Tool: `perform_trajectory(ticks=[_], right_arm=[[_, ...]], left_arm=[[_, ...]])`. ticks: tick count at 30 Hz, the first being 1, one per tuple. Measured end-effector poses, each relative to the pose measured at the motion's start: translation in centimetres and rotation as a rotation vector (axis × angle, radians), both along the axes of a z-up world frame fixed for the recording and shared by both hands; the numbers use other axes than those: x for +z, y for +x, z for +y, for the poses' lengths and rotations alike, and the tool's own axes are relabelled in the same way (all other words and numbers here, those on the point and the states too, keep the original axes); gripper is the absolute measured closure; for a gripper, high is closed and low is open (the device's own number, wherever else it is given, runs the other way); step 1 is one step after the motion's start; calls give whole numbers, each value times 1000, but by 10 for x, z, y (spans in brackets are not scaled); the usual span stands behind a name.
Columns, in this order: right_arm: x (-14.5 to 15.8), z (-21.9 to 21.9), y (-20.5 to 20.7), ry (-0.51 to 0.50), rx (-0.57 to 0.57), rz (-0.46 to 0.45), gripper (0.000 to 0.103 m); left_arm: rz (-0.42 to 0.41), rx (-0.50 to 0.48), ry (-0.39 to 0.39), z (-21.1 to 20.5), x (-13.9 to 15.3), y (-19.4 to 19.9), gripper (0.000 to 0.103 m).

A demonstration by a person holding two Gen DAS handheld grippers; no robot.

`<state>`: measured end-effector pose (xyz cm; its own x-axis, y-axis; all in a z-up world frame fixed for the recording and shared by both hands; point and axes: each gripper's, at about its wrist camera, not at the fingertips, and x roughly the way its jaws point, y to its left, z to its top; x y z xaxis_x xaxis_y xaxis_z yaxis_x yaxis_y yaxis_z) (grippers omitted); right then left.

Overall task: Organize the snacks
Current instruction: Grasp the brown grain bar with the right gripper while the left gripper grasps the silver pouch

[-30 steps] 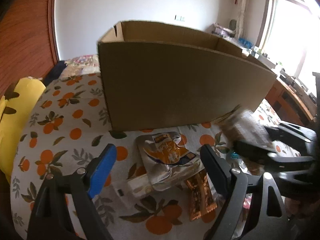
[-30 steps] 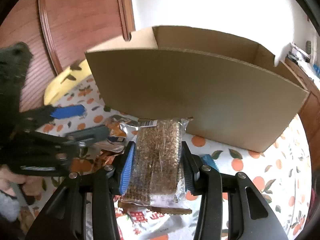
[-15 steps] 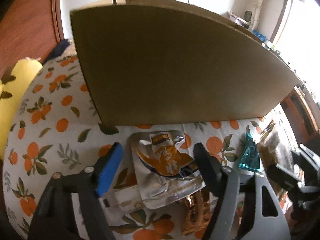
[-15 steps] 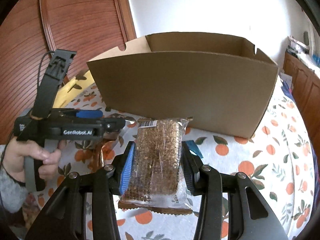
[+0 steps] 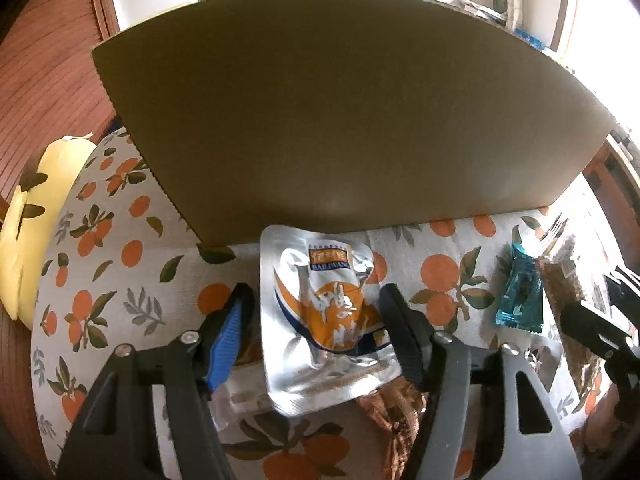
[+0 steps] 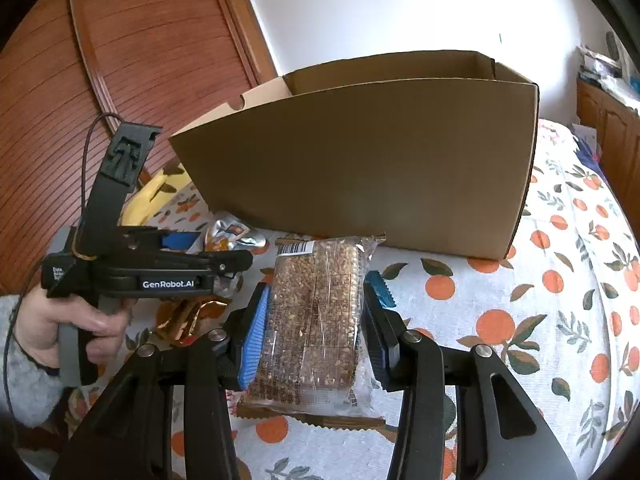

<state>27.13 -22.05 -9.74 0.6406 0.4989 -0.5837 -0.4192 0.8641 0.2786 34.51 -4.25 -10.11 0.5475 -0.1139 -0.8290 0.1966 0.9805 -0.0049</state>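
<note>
Left gripper (image 5: 316,320): we see jaws, just closing, straddling the silver pouch (image 5: 324,320), not yet pinching.
Right gripper (image 6: 316,312): jaws pinching the grain bar (image 6: 312,320).
Risk: we judge the crinkled foil may slip; cardboard box (image 6: 360,168) ahead.

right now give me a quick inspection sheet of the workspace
surface: tablecloth with orange-fruit print
job's things: open cardboard box upright at the back; silver pouch lying in front of it; grain bar in clear wrap; blue candy
clutter: gold wrapper
grippers: left gripper jaws have just been closing around the silver pouch, not pressing yet; right gripper shut on the grain bar
cables: thin black cable on the left gripper
surroundings: wooden panel, yellow cushion, white wall
</note>
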Motion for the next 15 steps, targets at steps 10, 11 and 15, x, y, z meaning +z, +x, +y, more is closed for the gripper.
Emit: perform_trajectory(ticks=[10, 11, 15], right_arm=[[-1, -3, 1, 16, -8, 12, 59], [-1, -2, 1, 13, -8, 9, 59], [1, -4, 1, 9, -16, 11, 59]], left_arm=[[-98, 1, -8, -2, 9, -40, 66], [-109, -5, -1, -4, 10, -44, 66], [-135, -22, 17, -8, 9, -57, 68]])
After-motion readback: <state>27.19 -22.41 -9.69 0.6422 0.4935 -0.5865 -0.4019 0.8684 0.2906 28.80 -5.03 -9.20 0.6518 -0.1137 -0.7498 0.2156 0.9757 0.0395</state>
